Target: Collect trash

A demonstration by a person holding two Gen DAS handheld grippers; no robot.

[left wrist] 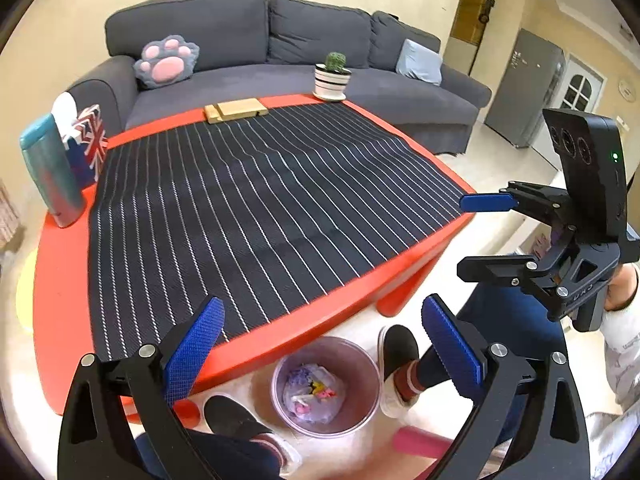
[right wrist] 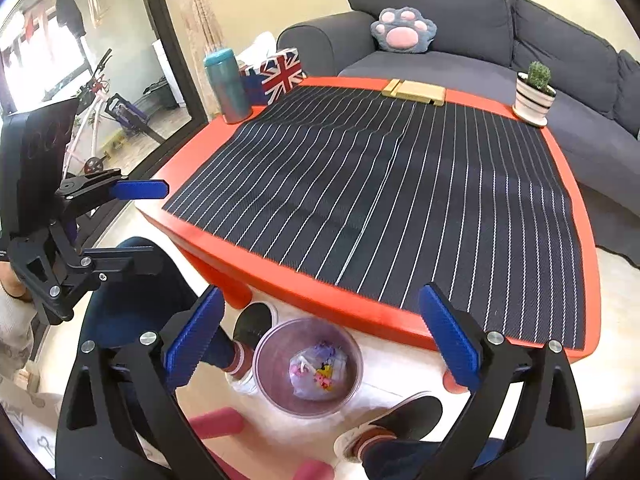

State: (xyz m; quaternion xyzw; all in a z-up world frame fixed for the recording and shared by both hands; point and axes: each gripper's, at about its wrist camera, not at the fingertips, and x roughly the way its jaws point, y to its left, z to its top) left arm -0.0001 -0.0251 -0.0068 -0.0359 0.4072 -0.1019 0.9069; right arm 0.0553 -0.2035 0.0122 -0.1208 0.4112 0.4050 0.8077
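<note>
A round purple bin point(left wrist: 362, 364) stands on the floor below the red table's front edge, with crumpled trash point(left wrist: 314, 394) inside; the right wrist view shows the bin point(right wrist: 272, 354) and its trash point(right wrist: 318, 370) too. My left gripper point(left wrist: 324, 350) is open and empty, held above the bin. My right gripper point(right wrist: 322, 338) is open and empty, also above the bin. Each gripper appears in the other's view, the right point(left wrist: 480, 234) and the left point(right wrist: 148, 226), both open. The striped mat point(left wrist: 256, 204) on the table carries no loose trash that I can see.
On the red table point(left wrist: 60, 288) stand a teal bottle point(left wrist: 50, 170), a Union Jack tissue box point(left wrist: 90, 142), a wooden block point(left wrist: 236, 110) and a potted cactus point(left wrist: 332, 76). A grey sofa point(left wrist: 248, 44) is behind. The person's feet point(left wrist: 398, 364) flank the bin.
</note>
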